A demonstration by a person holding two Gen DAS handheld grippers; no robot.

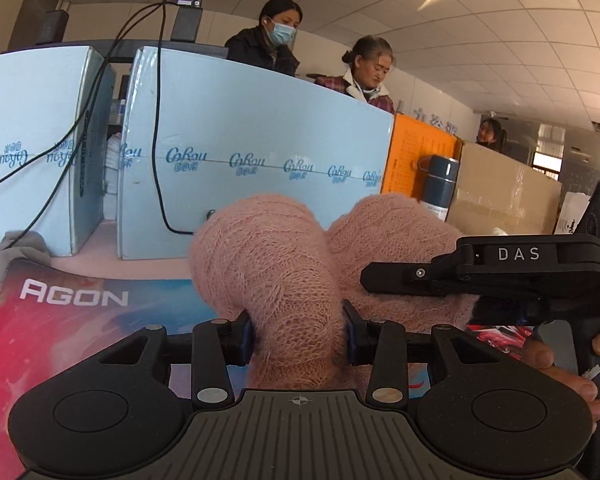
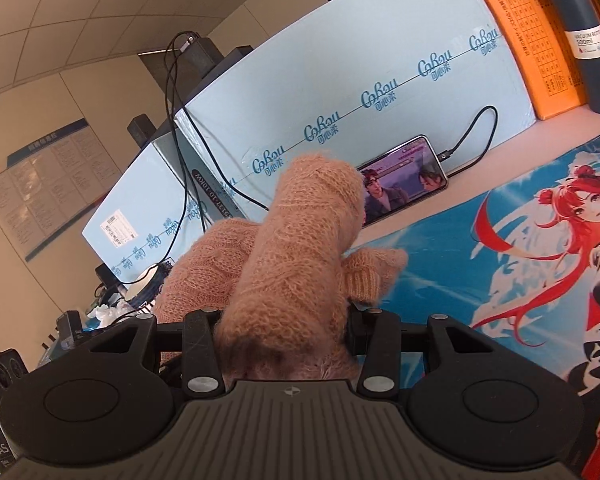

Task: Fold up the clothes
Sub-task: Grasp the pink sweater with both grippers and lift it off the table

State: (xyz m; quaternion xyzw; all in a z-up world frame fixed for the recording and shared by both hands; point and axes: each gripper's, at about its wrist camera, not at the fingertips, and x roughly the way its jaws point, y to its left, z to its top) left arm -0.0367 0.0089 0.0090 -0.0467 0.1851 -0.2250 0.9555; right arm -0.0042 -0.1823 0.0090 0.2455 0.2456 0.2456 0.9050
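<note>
A pink knitted sweater (image 1: pixel 276 276) is held bunched and raised above the desk mat (image 1: pixel 72 320), gathered into thick, rounded rolls. The knit is fine and fuzzy, with a loose, slightly open stitch and a faint cable pattern on one roll. In the left wrist view a fold of it is pinched between the pads of the left gripper (image 1: pixel 299 338), whose jaws are clamped on the fabric; two lobes of cloth bulge up beyond the fingers. The right gripper (image 1: pixel 384 278) is seen from the side in that view, its finger pressed into the second lobe, with fingertips of a hand (image 1: pixel 556 364) wrapped round its handle.

In the right wrist view the sweater (image 2: pixel 296 256) appears more peach in tone. A tall roll of it is gripped between the jaws of the right gripper (image 2: pixel 284 336), and a ribbed cuff (image 2: pixel 364 284) sticks out to the right of the roll.

Behind the garment, pale blue cartons (image 1: pixel 256 144) are lined along the desk. A phone (image 2: pixel 404 178) showing video is propped against one carton, and a dark vacuum bottle (image 2: pixel 588 36) stands beside an orange box (image 2: pixel 536 48).
</note>
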